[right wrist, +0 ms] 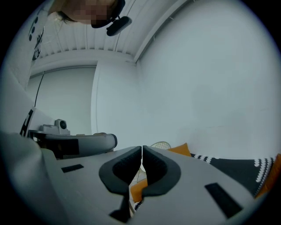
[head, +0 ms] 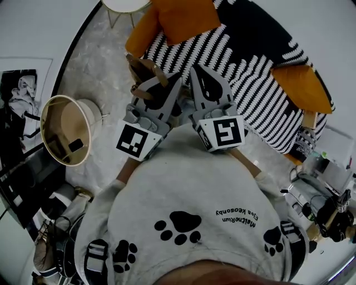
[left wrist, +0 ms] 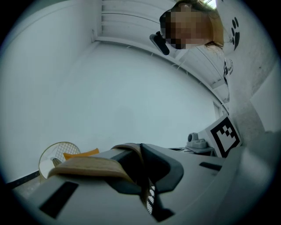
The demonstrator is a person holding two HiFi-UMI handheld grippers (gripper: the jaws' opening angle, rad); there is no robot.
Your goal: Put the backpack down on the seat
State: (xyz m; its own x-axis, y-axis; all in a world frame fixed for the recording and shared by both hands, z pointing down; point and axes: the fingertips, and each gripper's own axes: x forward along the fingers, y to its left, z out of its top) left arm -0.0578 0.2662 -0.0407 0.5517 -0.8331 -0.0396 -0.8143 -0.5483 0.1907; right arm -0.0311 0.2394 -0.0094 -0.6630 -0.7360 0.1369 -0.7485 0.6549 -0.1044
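- Marble floor (head: 94,78), pale and veined, fills the head view, and ahead is the seat (head: 261,61) in black-and-white zigzag fabric with plump orange cushions (head: 186,16). The left gripper (head: 167,83) and right gripper (head: 199,75) sit side by side at the chest. The backpack (head: 137,69) hangs by the left gripper at the seat's near edge, not on it. Only a dark brown corner and its looped tan strap (head: 147,69) show.
- Over to the left gripper view, with plain pale wall (left wrist: 109,88) behind. The left gripper (left wrist: 141,151) is clamped tight on the strap (left wrist: 88,166), a flat, smooth, leather-like band draped over the grey jaw.
- Right gripper view now: the right gripper (right wrist: 142,154) is pinched closed on nothing, its dark rubbery pads (right wrist: 120,169) meeting edge to edge.
- The danger, I'd say, is that one narrow pinch on a slick strap carries the whole bag. A swing could slide it free onto hard marble, or it could land on a cushion's slope and roll off.
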